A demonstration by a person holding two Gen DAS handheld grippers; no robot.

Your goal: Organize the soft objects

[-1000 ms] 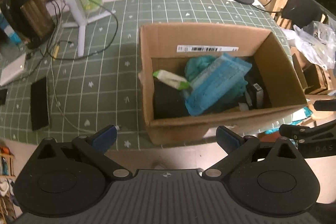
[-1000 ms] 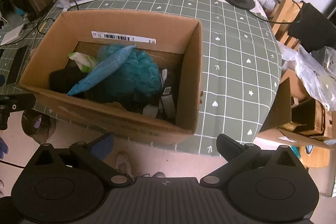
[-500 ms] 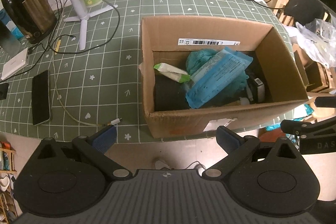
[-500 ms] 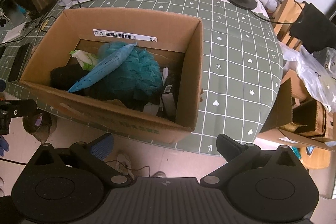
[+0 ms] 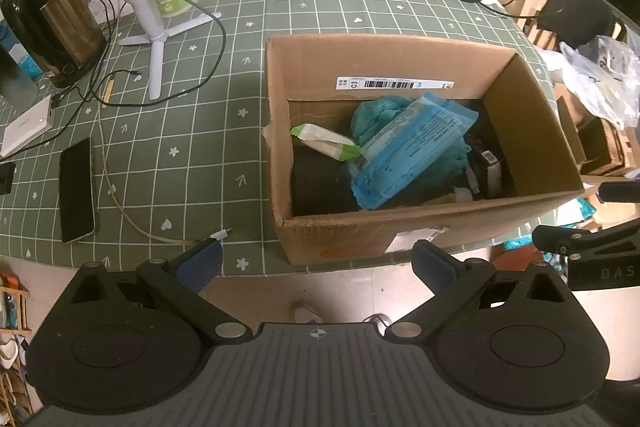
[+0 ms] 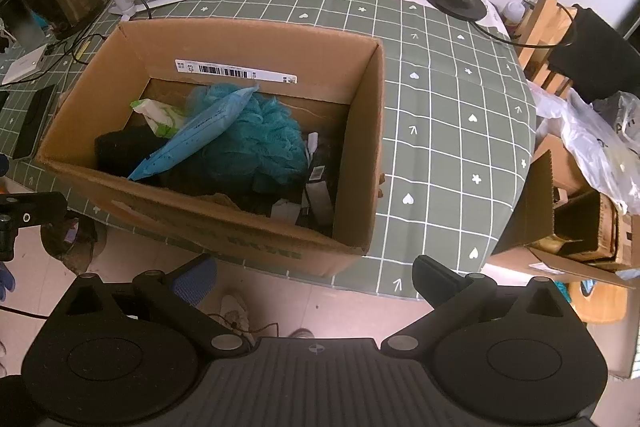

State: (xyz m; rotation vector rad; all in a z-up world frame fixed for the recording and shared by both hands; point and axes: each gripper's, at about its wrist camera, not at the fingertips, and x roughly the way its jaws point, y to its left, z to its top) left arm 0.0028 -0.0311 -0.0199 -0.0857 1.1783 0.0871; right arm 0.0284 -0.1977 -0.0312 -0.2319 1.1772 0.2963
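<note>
While both hover short of cardboard box (image 5: 400, 227), left gripper (image 5: 316, 263) and right gripper (image 6: 314, 275) gape wide, empty. Inside box: blue packet (image 5: 412, 151) atop teal mesh sponge (image 6: 260, 143), wipes pack (image 5: 324, 143) beside.

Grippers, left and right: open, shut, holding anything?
Left gripper: open, empty, short of the brown cardboard box.
Right gripper: open, empty.

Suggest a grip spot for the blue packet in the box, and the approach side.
Probably the blue packet's upper end by the barcode wall: it lies slanted on top of the teal mesh sponge, that end raised and uncovered. Come straight down from above, open jaws across its thin edge; the cardboard box walls block any side approach.
</note>
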